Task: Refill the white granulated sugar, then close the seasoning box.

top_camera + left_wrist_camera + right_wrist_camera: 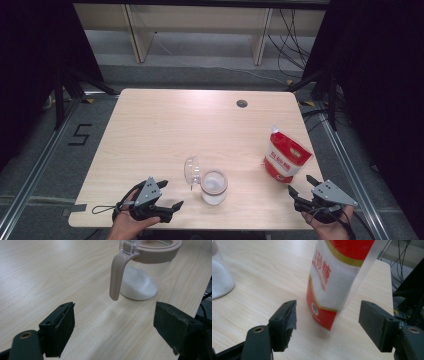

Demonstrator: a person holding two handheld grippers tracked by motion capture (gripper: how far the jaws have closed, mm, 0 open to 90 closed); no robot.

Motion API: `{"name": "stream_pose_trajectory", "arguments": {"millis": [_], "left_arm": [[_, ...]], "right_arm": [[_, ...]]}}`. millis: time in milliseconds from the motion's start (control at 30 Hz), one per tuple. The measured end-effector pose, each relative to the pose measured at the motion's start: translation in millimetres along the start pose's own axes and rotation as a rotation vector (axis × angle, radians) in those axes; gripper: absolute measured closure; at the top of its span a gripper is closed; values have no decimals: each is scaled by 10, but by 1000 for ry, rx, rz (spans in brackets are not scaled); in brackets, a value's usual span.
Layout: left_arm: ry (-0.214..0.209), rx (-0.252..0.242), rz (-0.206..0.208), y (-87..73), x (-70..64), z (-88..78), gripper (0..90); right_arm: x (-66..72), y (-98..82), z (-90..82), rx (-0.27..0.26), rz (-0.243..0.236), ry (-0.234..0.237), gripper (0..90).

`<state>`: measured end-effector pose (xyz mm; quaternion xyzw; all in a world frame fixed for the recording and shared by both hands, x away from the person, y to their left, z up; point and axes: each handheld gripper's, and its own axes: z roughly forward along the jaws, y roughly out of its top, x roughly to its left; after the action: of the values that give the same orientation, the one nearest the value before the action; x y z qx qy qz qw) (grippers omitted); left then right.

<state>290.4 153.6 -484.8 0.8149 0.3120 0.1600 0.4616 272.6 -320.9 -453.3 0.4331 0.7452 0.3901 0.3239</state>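
- The left gripper (169, 195) lies nearest the camera in the high view, at the near edge of the surface (165, 125), held by the person's left hand (131, 220) entering from below. Its jaws stand spread with nothing between them and point toward the jar.
- The glass jar (214, 187) stands upright just beyond those jaws, clear of them. White granules fill its lower part. Its hinged lid (192, 171) is swung open to the left. In the left gripper view, a beige latch (117, 277) hangs down from the jar's beige rim.
- The right gripper (301, 186) sits near the right near corner, gripped by the right hand (331, 225). Its jaws are spread wide, empty, aimed at the bag.
- The red-and-white bag (286, 156) stands tilted just beyond the right gripper, not touched by either pad.
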Motion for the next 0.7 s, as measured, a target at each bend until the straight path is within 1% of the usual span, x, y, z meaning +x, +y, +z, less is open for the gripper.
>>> {"name": "stream_pose_trajectory", "arguments": {"millis": [67,100,133,167,200,233,267,300,333,400,433,467,500,533,567,600,633,700], "left_arm": [[2,-13,-14,-6,-14,7,171],[1,-9,-9,-5,-10,2,171],[1,-9,-5,-2,-8,-1,171],[2,-10,-10,-1,-11,-4,171],[7,-10,-10,1,-12,-8,171],[10,-6,-8,2,-7,-12,171],[6,-8,4,5,3,-11,171],[5,-4,24,13,16,-13,171],[-5,-14,11,13,15,-5,171],[-8,-19,-8,11,7,2,171],[-13,-16,-19,8,5,2,171],[-10,-21,-21,6,3,7,171],[-7,-19,-9,5,14,4,171],[-8,-19,-20,2,10,6,171],[-8,-20,-19,3,11,5,171],[-3,-22,-17,8,10,0,177],[-4,-23,-20,14,9,-2,184],[-17,-26,-17,24,19,0,199]], "right_arm": [[7,-9,-4,-1,-1,4,312],[23,-15,-7,6,8,8,311],[21,-21,-5,4,5,12,311],[23,-28,-6,5,0,9,310],[35,-33,-16,16,7,9,310],[43,-39,-18,10,-4,-1,310],[50,-45,-19,11,-5,3,310],[68,-52,-24,19,5,11,309],[75,-58,-21,15,-4,18,309],[103,-67,-35,25,-7,22,309],[95,-70,-30,9,-23,18,309],[119,-73,-47,26,5,30,309],[113,-76,-51,25,-8,25,308],[118,-80,-56,23,-7,24,308],[111,-83,-55,19,-21,17,308],[122,-91,-61,30,-6,22,307],[117,-99,-61,21,-19,19,307],[112,-115,-71,29,-24,18,307]]}}
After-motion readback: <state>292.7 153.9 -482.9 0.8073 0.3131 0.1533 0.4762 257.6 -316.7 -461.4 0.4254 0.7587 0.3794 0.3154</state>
